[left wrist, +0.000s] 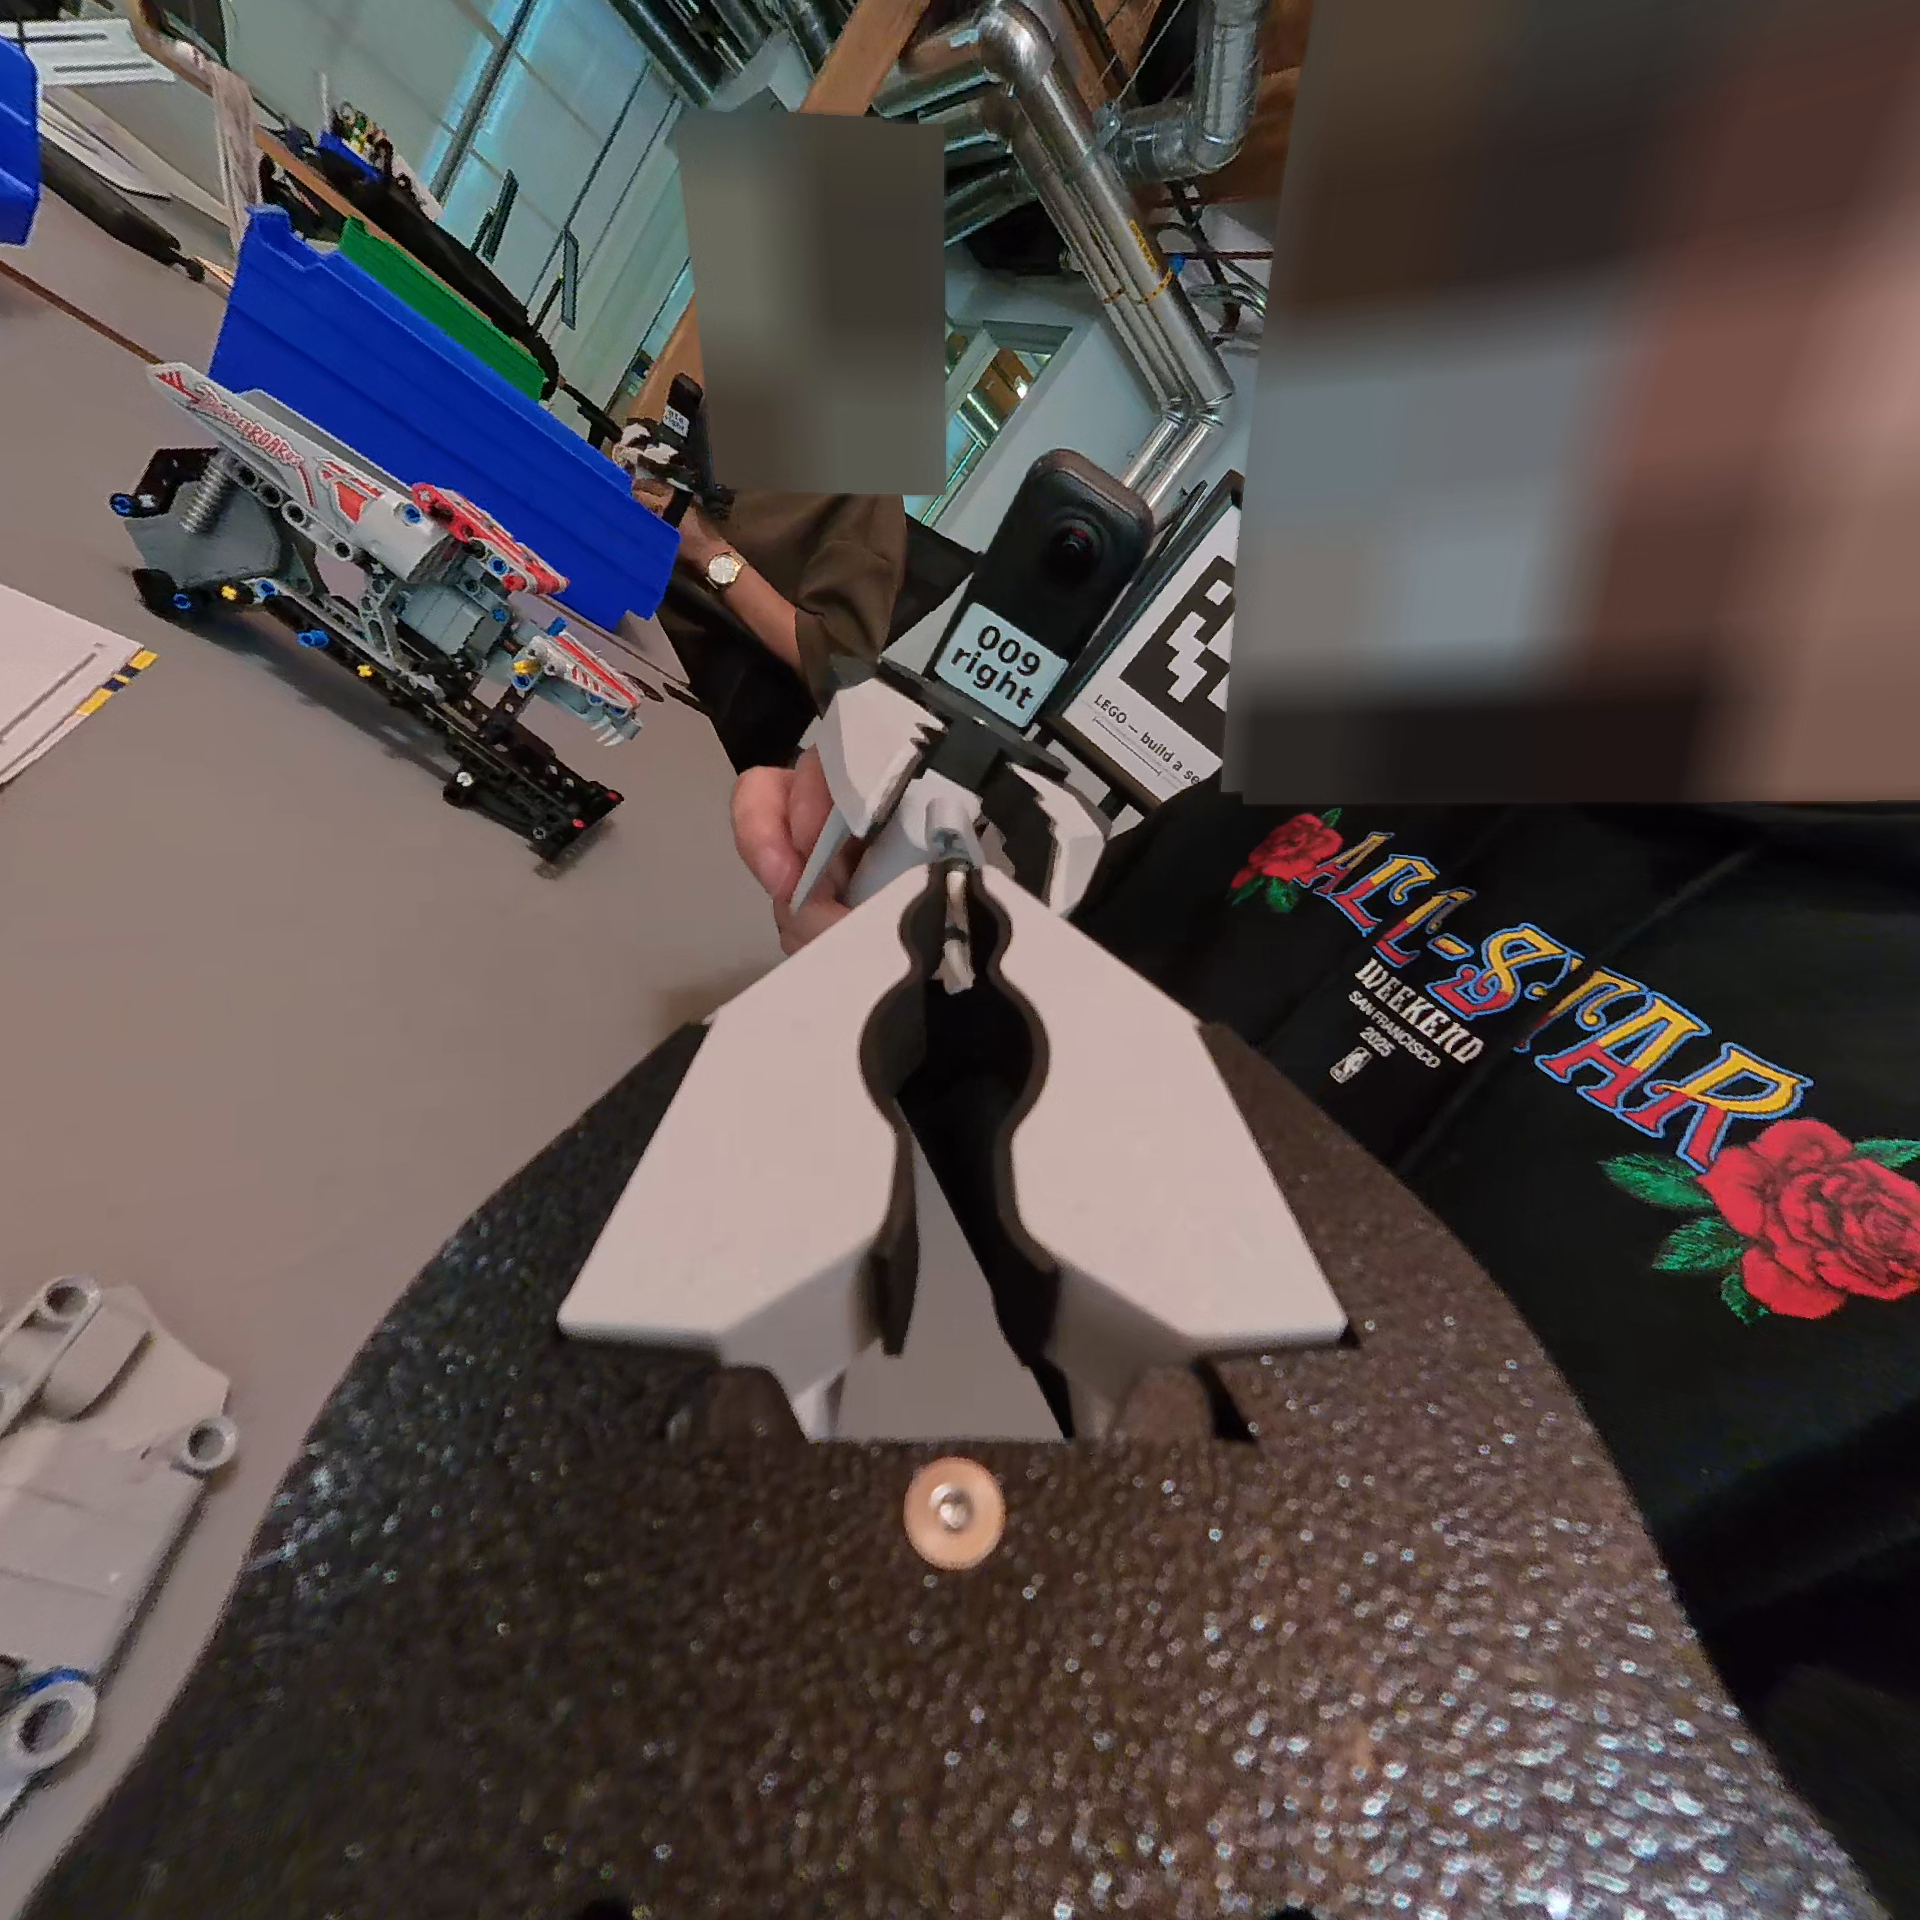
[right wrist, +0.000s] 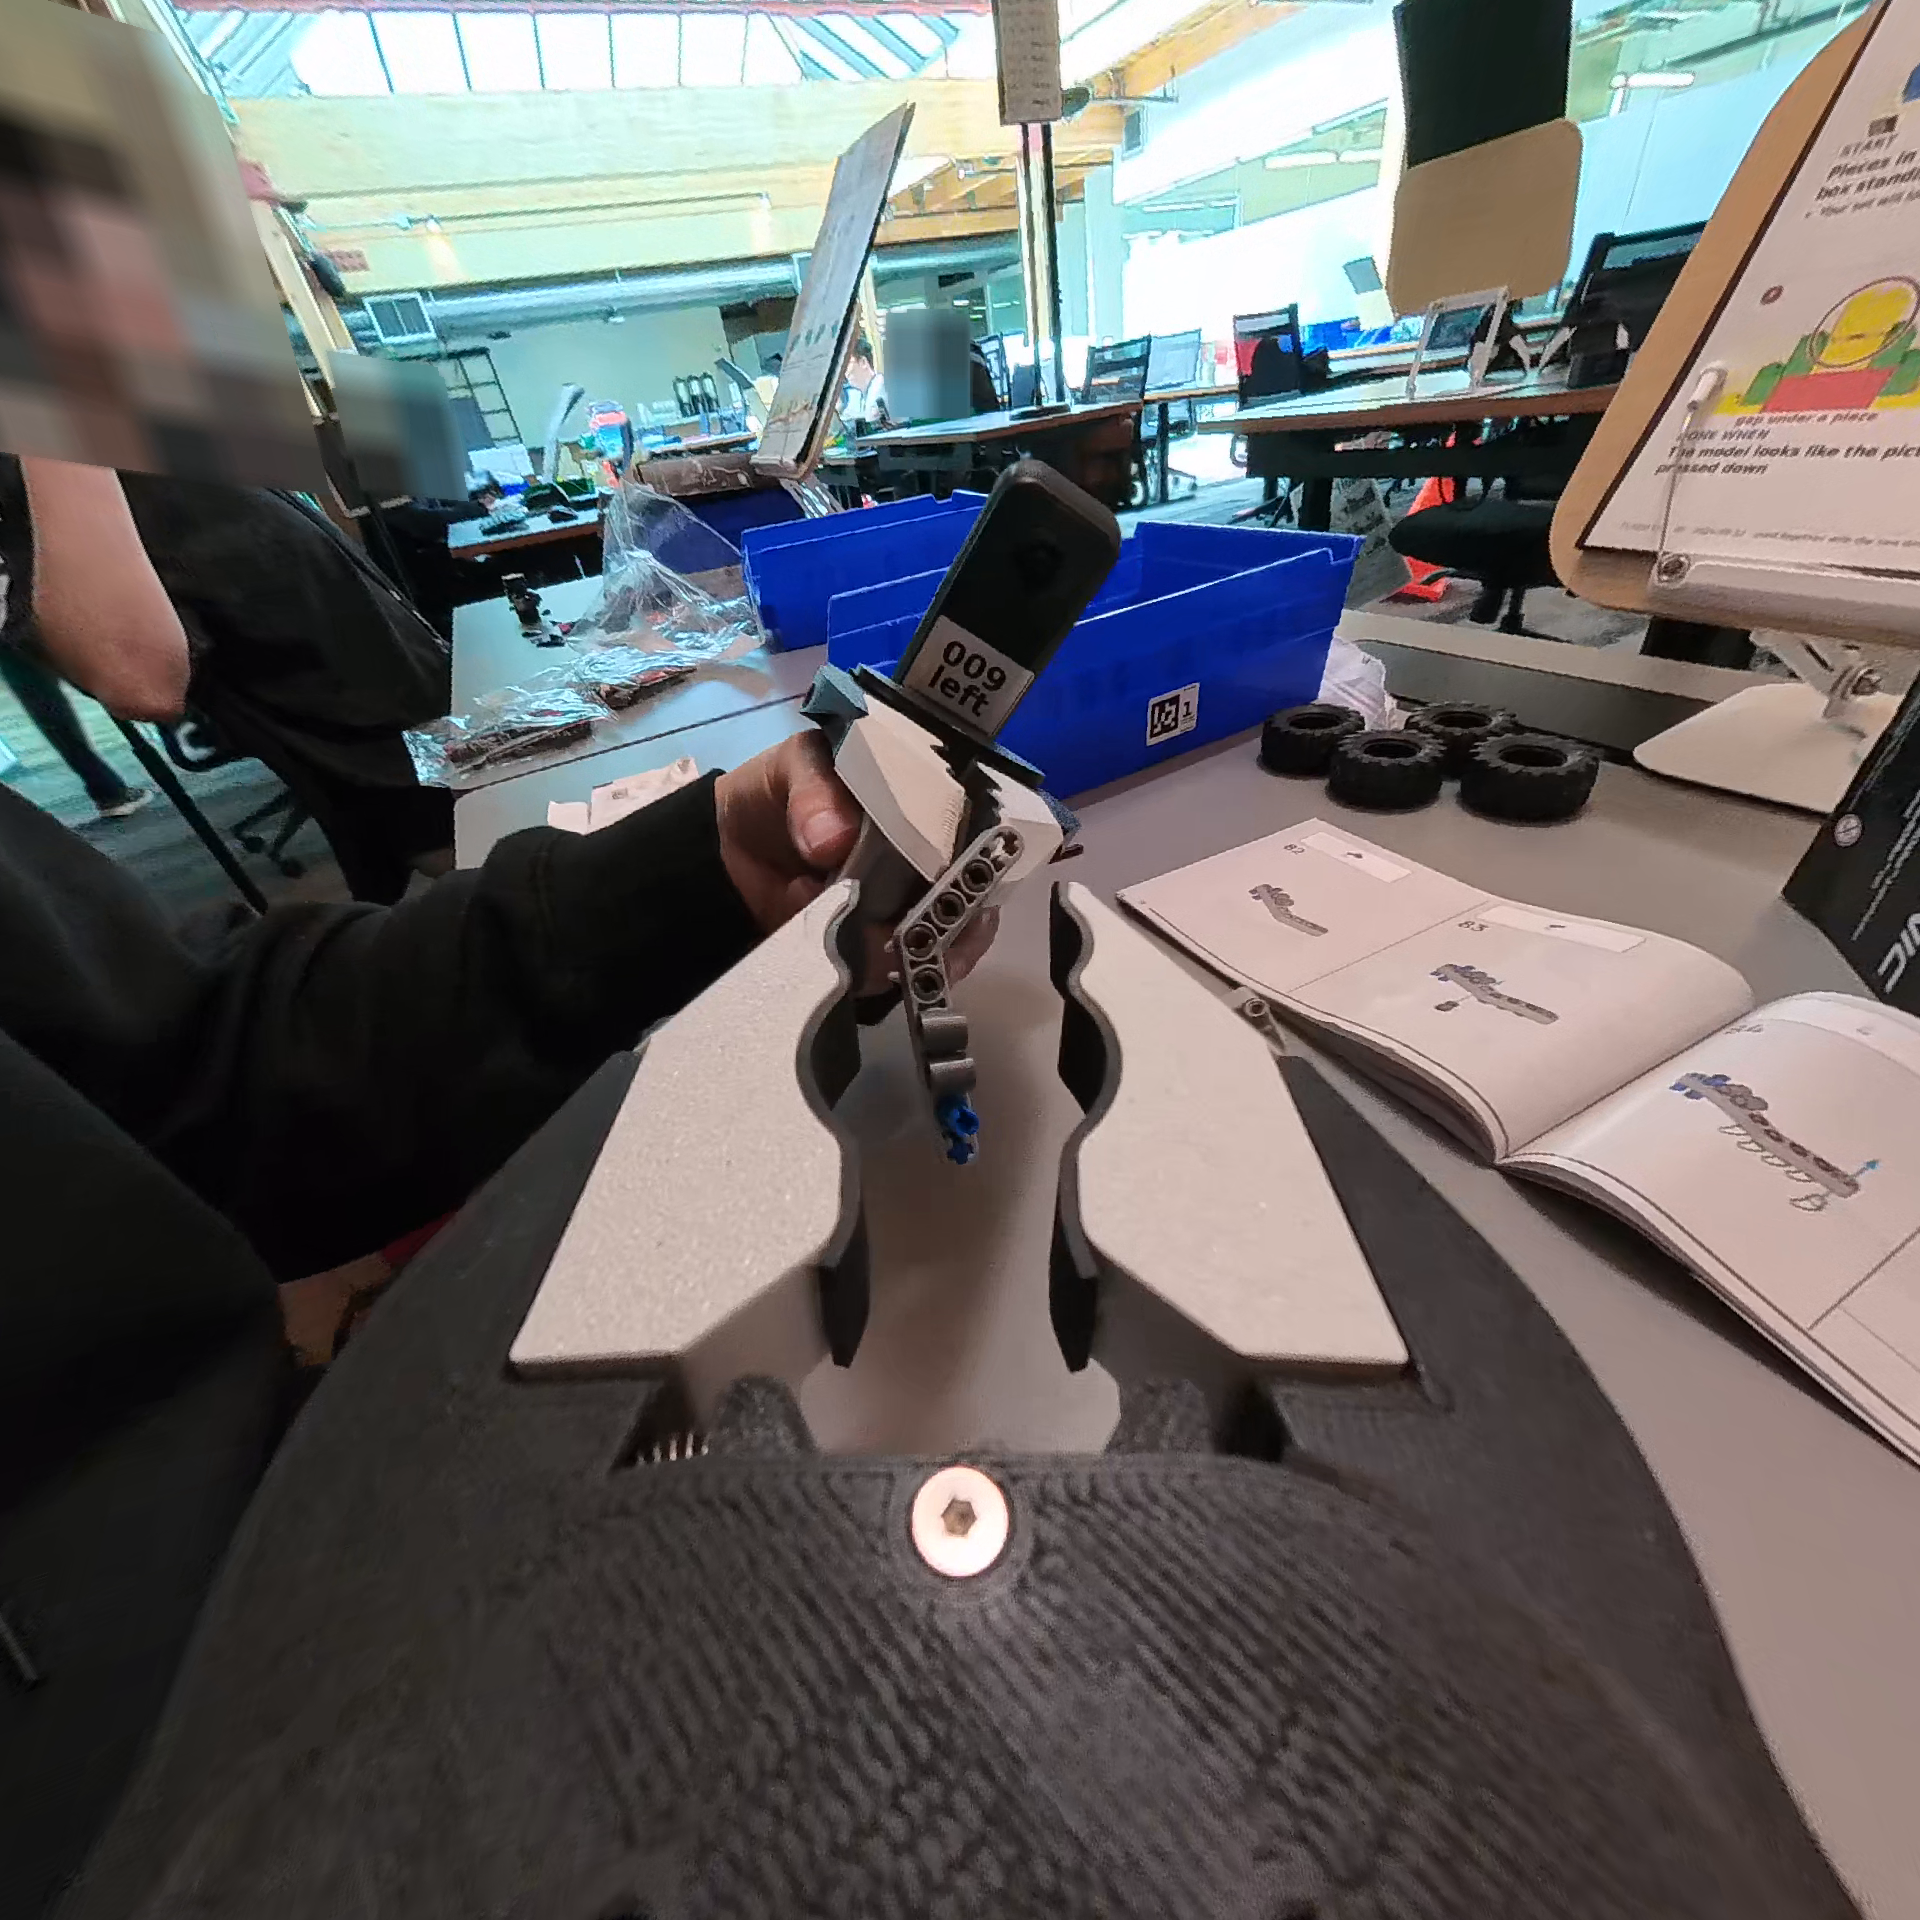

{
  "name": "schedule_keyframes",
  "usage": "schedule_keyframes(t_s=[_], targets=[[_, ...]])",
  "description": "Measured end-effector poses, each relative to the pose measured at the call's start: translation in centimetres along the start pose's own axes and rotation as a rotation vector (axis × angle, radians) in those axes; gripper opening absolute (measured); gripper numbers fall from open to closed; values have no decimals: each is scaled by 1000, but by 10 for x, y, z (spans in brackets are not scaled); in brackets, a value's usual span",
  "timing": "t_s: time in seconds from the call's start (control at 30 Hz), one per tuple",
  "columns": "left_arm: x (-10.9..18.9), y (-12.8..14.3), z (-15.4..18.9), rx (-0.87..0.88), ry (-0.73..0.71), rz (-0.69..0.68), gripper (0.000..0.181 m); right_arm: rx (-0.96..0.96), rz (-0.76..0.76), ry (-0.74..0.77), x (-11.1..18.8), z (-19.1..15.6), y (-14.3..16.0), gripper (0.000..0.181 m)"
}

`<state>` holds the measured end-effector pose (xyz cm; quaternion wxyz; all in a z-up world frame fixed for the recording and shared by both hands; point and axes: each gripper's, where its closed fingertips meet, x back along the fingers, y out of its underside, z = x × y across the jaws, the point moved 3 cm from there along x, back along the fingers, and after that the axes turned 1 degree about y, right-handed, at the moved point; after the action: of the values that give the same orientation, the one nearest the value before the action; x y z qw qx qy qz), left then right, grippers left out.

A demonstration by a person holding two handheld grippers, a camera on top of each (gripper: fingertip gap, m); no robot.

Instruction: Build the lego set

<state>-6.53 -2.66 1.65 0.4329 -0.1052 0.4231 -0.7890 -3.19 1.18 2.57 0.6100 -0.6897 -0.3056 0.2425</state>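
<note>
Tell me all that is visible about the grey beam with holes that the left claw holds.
The grey plastic bent lego beam with round holes hangs in the air, gripped at its upper end by the shut left claw. Short grey pieces sit at its lower part, and a blue pin sticks out below. The open right claw flanks it without touching.

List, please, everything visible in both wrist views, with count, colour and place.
Grey beam: one, blue pin at its lower end, held in left gripper.
Partly built model: one, grey, red and black, on table.
Bins: at least two, blue, behind.
Tyres: four, black, right side of table.
Instruction booklet: one, open, white, right side of table.
Grey panel: one, table, lower left.
Left gripper: shut on the beam.
Right gripper: open, empty.
</note>
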Motion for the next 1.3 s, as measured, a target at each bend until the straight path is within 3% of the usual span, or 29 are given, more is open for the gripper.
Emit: schedule_keyframes(t_s=[0.53,0.73,0.93,1.07,1.23,1.3], targets=[[-1,0,-3,-58,-52,-19,1,-89,28,-39,11,14,-4,30],[-8,12,-12,-120,-159,-139,1,-148,-32,-79,14,23,4,31],[-9,15,-18,-148,-215,-173,1,-205,-124,-129,11,22,21,25],[-8,15,-19,-171,-235,-188,1,-223,-96,-150,11,22,20,7],[-9,16,-23,-175,-255,-191,1,-238,-130,-164,10,22,28,13],[-8,16,-24,-177,-264,-194,1,-225,-153,-160,8,21,31,8]])
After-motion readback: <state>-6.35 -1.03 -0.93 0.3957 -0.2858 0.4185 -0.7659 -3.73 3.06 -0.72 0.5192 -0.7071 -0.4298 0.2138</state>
